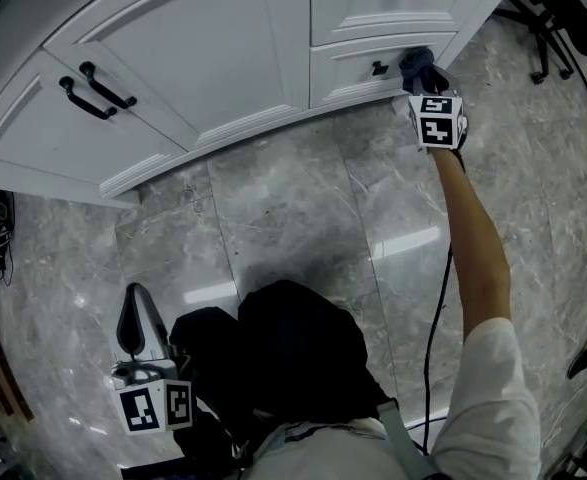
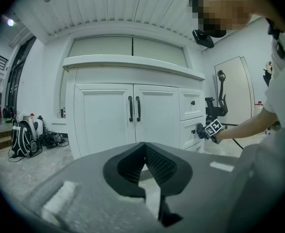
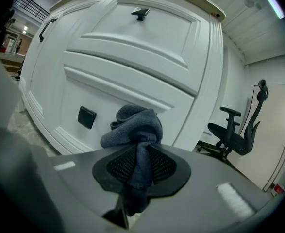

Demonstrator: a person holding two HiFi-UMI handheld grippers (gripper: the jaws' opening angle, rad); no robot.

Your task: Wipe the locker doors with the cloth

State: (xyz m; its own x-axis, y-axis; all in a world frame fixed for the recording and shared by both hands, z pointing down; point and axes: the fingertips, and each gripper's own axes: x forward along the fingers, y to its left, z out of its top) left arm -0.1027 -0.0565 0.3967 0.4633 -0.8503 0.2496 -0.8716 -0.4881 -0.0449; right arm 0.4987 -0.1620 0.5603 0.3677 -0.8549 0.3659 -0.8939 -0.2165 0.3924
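Observation:
The white locker cabinet [image 1: 203, 58] runs along the top of the head view, with two doors bearing black bar handles [image 1: 98, 90] and drawers to the right. My right gripper [image 1: 420, 83] is shut on a bunched grey-blue cloth [image 3: 132, 125]. It holds the cloth [image 1: 418, 65] close to the lower drawer front [image 3: 108, 93], just right of its black square knob [image 3: 86, 117]; contact is not clear. My left gripper [image 1: 133, 316] hangs low over the floor at the lower left, far from the cabinet. Its jaws [image 2: 143, 147] are shut with nothing between them.
A black office chair [image 3: 234, 130] stands right of the cabinet beside a white wall. A backpack and bags [image 2: 23, 137] lie on the floor to the cabinet's left. A black cable [image 1: 435, 328] trails down the grey marble floor [image 1: 293, 218] under my right arm.

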